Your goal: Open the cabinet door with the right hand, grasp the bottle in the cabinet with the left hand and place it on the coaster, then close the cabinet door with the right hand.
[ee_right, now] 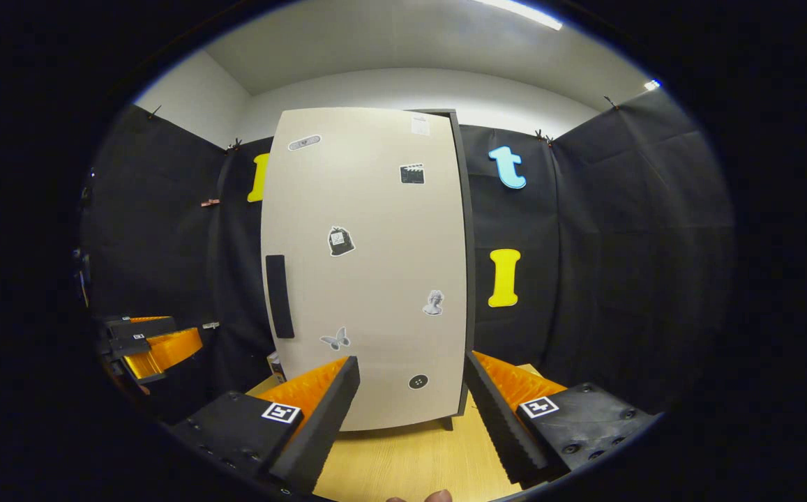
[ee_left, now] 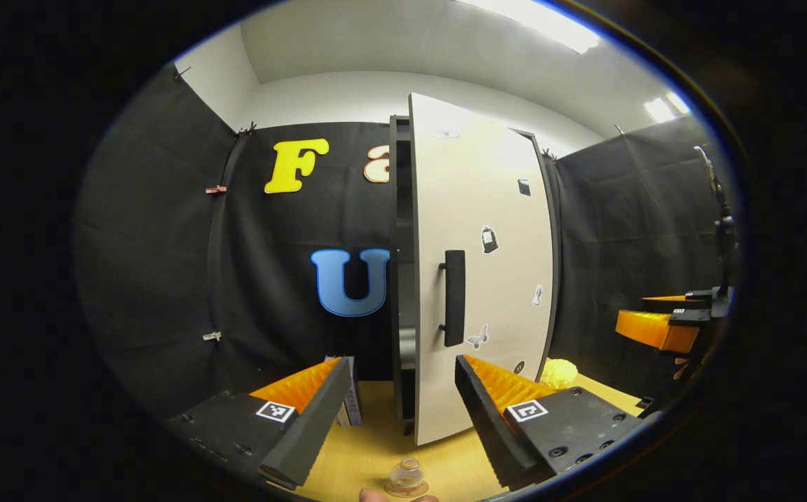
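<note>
Beige cabinet door (ee_left: 483, 265) fills the frame centre, slightly ajar on its left edge, over the wooden table (ee_left: 375, 446). Left gripper (ee_left: 396, 411) and right gripper (ee_right: 410, 418) both gape wide, holding nothing; tiny bottle (ee_left: 406, 474) sits on the coaster (ee_left: 405, 490), bottom centre

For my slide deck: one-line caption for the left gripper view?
Open left tongs face the nearly closed cabinet door, with the bottle resting on its coaster below.
</note>
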`<state>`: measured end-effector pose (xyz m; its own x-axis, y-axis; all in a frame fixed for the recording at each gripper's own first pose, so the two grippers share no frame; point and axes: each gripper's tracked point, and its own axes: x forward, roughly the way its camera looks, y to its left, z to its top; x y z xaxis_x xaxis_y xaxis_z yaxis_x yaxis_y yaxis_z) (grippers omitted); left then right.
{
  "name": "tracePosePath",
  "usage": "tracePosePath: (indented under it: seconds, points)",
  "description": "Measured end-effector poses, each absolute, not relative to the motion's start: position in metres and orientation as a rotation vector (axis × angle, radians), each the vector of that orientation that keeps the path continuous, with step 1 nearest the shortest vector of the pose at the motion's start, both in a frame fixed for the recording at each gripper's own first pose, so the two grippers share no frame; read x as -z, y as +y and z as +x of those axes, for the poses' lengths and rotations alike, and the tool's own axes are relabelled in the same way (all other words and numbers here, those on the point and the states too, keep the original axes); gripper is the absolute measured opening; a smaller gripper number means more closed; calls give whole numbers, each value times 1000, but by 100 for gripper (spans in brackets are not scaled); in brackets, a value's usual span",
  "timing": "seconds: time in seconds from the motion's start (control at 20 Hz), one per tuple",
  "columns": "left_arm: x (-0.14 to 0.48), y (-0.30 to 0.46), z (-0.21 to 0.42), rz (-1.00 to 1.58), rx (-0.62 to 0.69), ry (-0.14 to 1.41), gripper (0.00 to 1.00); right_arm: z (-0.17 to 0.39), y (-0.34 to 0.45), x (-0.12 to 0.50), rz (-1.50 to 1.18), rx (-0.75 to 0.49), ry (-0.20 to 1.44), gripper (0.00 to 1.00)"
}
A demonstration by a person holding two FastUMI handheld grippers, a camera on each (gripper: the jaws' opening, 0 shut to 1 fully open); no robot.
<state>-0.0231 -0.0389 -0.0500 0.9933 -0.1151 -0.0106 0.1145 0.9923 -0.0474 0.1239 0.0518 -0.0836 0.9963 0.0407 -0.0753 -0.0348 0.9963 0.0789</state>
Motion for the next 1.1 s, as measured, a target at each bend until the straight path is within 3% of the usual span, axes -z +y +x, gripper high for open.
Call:
tracePosePath:
  seconds: [1.1]
  points:
    - [50,-50,-27,-18,140,12,95,118,45,84,83,-23,82,98]
